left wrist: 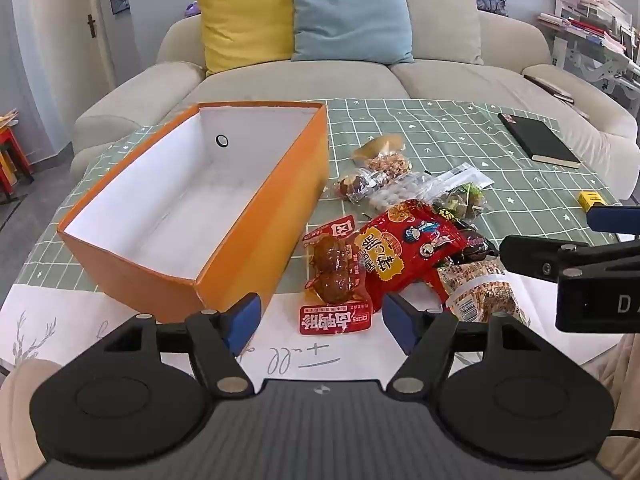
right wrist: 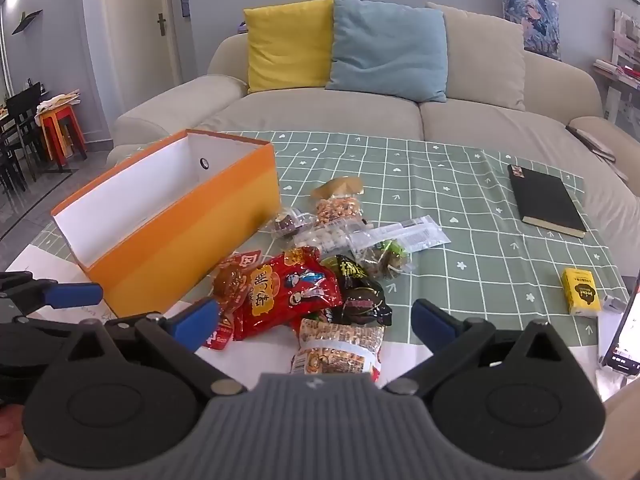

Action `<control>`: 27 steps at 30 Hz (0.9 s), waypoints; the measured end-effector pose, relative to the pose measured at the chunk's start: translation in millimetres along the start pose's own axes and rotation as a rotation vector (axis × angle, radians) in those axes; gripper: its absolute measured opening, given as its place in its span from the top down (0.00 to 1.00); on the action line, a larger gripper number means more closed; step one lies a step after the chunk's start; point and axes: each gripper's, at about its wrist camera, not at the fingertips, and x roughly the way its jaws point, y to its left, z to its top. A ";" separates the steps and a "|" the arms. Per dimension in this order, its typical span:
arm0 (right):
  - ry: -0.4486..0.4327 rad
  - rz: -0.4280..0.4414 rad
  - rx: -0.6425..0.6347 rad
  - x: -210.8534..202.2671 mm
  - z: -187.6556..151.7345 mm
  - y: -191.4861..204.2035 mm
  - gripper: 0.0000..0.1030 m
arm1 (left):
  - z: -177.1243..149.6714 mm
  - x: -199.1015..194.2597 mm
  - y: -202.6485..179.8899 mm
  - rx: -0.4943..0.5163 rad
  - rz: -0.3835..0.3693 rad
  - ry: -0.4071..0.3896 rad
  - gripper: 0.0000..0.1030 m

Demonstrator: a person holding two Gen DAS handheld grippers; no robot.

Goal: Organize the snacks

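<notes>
An empty orange box (left wrist: 256,216) with white inside stands on the table's left; it also shows in the right wrist view (right wrist: 180,240). A pile of snack packets lies to its right: a red meat packet (left wrist: 336,276), a big red bag (left wrist: 408,248) (right wrist: 288,292), a black packet (right wrist: 360,296), a peanut packet (left wrist: 480,292) (right wrist: 340,344) and clear bags (left wrist: 384,180) (right wrist: 340,216) behind. My left gripper (left wrist: 320,320) is open and empty just before the red meat packet. My right gripper (right wrist: 316,316) is open and empty, its fingers either side of the peanut packet.
A black notebook (left wrist: 538,140) (right wrist: 546,200) lies at the far right of the green checked tablecloth (right wrist: 460,264). A small yellow box (right wrist: 580,292) and a phone (right wrist: 624,332) sit at the right edge. A beige sofa with cushions stands behind the table.
</notes>
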 end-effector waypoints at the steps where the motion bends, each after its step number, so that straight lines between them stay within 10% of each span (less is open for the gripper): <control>1: -0.002 -0.004 -0.006 0.0 0.0 0.3 0.04 | 0.0 0.1 0.0 0.002 0.001 0.003 0.20; 27: 0.005 -0.005 -0.004 0.4 -0.3 0.9 0.04 | -7.0 5.5 3.2 0.000 0.006 0.014 0.20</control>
